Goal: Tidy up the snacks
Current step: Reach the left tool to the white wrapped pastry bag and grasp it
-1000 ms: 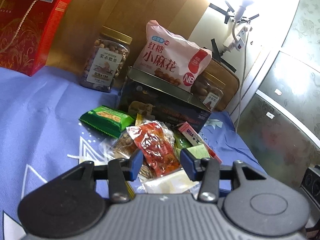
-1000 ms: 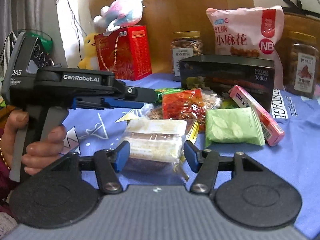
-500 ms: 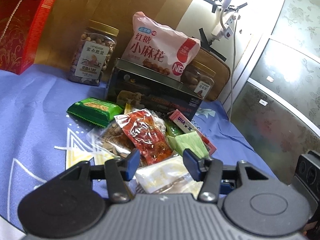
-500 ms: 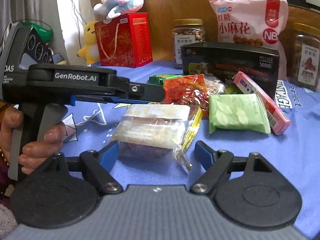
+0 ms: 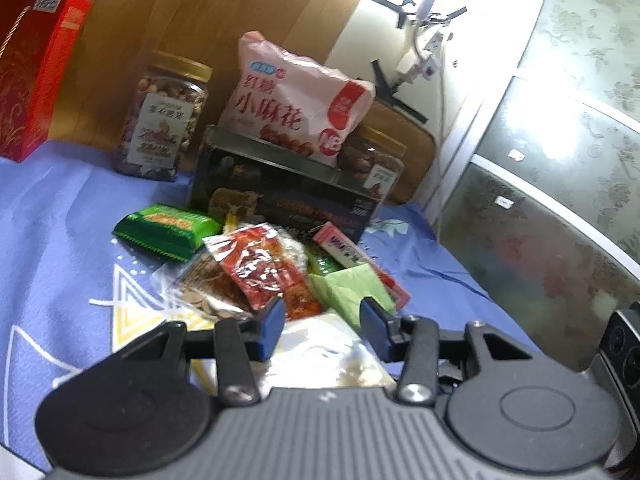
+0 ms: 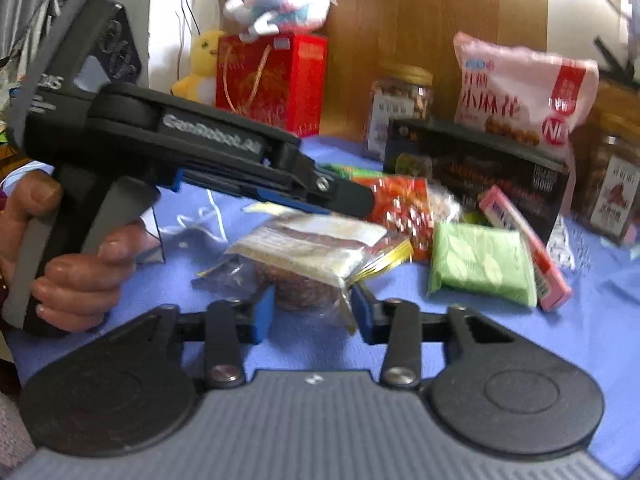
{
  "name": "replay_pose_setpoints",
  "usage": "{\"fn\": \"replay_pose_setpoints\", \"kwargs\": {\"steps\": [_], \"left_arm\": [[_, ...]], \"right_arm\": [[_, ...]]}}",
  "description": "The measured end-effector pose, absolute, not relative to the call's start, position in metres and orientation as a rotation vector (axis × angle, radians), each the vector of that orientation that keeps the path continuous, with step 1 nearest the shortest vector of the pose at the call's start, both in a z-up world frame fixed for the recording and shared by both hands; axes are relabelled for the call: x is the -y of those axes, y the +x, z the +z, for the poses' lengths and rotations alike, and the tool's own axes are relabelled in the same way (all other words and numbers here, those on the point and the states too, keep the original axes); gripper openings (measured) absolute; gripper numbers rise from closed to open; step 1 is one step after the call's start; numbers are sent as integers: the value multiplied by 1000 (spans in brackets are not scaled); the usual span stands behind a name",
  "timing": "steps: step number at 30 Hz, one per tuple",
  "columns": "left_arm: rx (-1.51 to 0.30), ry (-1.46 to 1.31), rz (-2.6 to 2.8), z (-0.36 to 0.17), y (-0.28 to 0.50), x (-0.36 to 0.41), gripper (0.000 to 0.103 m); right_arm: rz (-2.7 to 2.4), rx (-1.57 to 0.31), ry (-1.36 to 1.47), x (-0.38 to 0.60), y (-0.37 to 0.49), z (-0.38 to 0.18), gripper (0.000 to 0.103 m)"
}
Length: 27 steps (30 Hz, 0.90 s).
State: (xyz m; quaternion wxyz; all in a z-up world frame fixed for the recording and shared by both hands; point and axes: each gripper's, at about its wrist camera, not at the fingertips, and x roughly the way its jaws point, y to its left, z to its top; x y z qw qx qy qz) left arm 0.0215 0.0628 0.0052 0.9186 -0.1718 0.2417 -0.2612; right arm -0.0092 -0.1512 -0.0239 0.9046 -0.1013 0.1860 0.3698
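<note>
A heap of small snacks lies on the blue cloth (image 5: 60,240): a clear packet of biscuits (image 6: 316,244), a red packet (image 6: 400,204), a light green packet (image 6: 484,268), a pink box (image 6: 520,240) and a dark green packet (image 5: 168,232). My right gripper (image 6: 312,314) is closing, and its pads touch both sides of the clear packet's near end. My left gripper (image 6: 352,200), held by a hand (image 6: 76,280), hovers just over the same packet (image 5: 320,348). Its jaws (image 5: 323,330) are narrowing, with the packet showing below the gap and no pad seen pressing on it.
Behind the heap stands a black tin (image 5: 280,196) with a pink bag (image 5: 296,100) on it, flanked by nut jars (image 5: 164,128) (image 6: 612,184). A red gift box (image 6: 272,84) with a plush toy (image 6: 280,0) stands far left. A glass cabinet (image 5: 560,200) borders the right.
The right jaws opened wide, then came in around the clear packet's near end as that gripper edged forward. The left gripper stayed over the packet, tilting slightly.
</note>
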Motion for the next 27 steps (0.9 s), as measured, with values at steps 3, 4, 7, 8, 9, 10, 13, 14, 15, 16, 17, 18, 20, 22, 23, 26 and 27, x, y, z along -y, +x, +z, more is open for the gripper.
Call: {"fn": "replay_pose_setpoints", "kwargs": {"steps": [3, 4, 7, 8, 9, 10, 13, 14, 15, 16, 17, 18, 20, 22, 23, 26, 27], "left_arm": [[-492, -355, -592, 6, 19, -59, 42], [-488, -346, -598, 7, 18, -58, 42], [-497, -353, -633, 6, 18, -56, 43], [-495, -354, -640, 6, 17, -56, 43], [-491, -356, -646, 7, 17, -56, 45], [-485, -361, -650, 7, 16, -57, 45], [-473, -397, -643, 8, 17, -64, 45], [-472, -413, -633, 8, 18, -69, 45], [-469, -429, -619, 8, 19, -73, 45], [-465, -449, -603, 8, 21, -78, 45], [-460, -473, -588, 8, 22, -84, 45], [-455, -501, -575, 8, 23, -90, 45], [-446, -548, -560, 8, 25, -101, 45], [-439, -565, -548, 9, 26, -108, 45], [-438, -566, -546, 9, 26, -109, 45], [-437, -558, -549, 11, 24, -111, 45], [-438, -553, -549, 11, 23, -111, 45]], "right_arm": [[756, -308, -242, 150, -19, -20, 33], [761, -294, -245, 150, -20, -19, 33], [775, -277, -245, 148, -22, -18, 32], [778, -273, -245, 147, -22, -17, 32], [781, -271, -245, 146, -23, -17, 32], [785, -269, -247, 145, -23, -17, 32], [782, -270, -249, 145, -21, -17, 32], [779, -273, -244, 146, -20, -17, 32], [776, -275, -239, 147, -19, -17, 32], [774, -279, -236, 148, -19, -16, 33], [771, -284, -233, 148, -19, -17, 33], [769, -290, -232, 149, -18, -17, 33], [765, -300, -229, 149, -18, -17, 38], [763, -310, -223, 149, -17, -18, 48], [761, -313, -220, 149, -18, -19, 52], [761, -336, -215, 148, -16, -20, 57], [759, -347, -212, 148, -14, -20, 59]]}}
